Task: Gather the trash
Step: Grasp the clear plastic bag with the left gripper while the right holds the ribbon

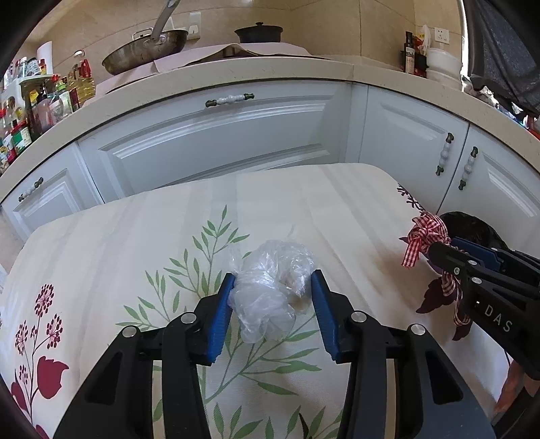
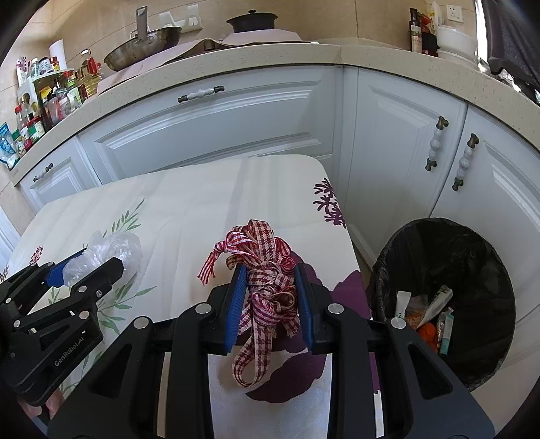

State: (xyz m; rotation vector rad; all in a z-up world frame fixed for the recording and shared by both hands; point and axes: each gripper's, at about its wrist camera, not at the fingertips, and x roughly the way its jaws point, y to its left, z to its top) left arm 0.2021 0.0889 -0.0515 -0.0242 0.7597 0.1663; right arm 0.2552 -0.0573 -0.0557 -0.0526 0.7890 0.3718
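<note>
My left gripper is shut on a crumpled clear plastic bag and holds it just above the flowered tablecloth. My right gripper is shut on a bundle of red-and-white checked ribbon above the table's right part; a loose end hangs below the fingers. The ribbon and right gripper also show at the right of the left wrist view. The bag and left gripper show at the left of the right wrist view. A bin with a black liner stands right of the table and holds several scraps.
White kitchen cabinets run behind the table under a beige counter. On the counter stand a pan, a black pot and several bottles. The table's right edge is close to the bin.
</note>
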